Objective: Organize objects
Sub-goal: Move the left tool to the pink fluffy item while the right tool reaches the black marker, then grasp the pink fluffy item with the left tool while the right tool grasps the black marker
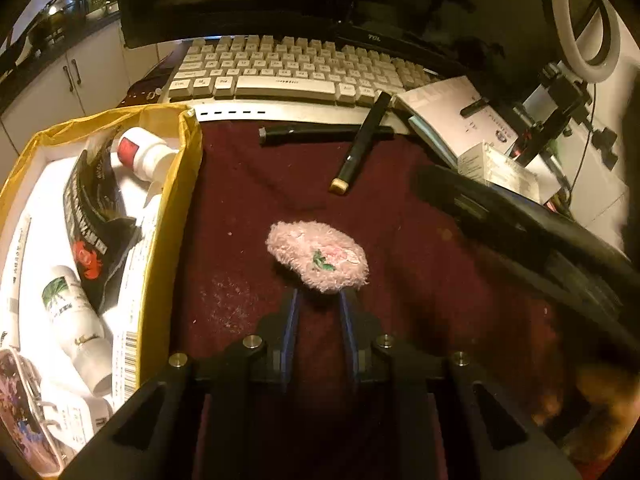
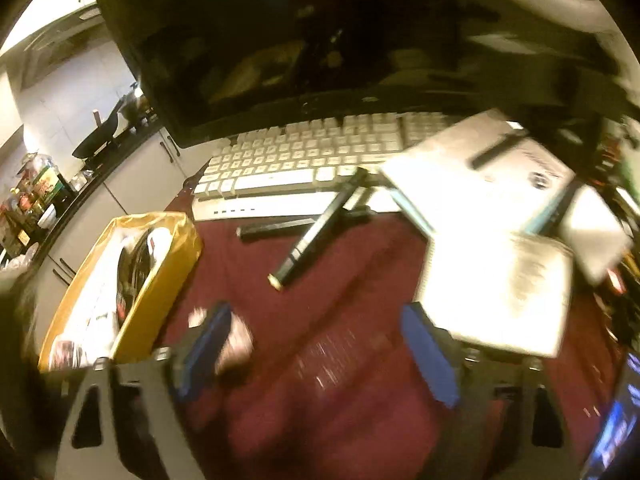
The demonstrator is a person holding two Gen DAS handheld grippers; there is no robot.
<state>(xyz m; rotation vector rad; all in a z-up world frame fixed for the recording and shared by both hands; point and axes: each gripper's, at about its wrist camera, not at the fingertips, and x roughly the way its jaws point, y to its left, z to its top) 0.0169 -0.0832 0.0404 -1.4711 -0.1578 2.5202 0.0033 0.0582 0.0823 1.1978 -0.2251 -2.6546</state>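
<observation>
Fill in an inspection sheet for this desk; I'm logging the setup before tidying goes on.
Surface: maroon cloth, speckled with crumbs.
Job's things: pink fluffy pad at the left tool tips, grip not confirmed; two black pens crossed by the keyboard; yellow box holding bottles and packets.
Clutter: booklet, small cartons.
Grippers: left tool narrowly parted; right tool wide open, blurred.
Cables: thin black cable near the ring light.
Surroundings: dark monitor, kitchen cabinets.

Left gripper [image 1: 320, 294] fingers seemingly pinching pink fluffy puff [image 1: 317, 255] on maroon cloth [image 1: 248, 208].
</observation>
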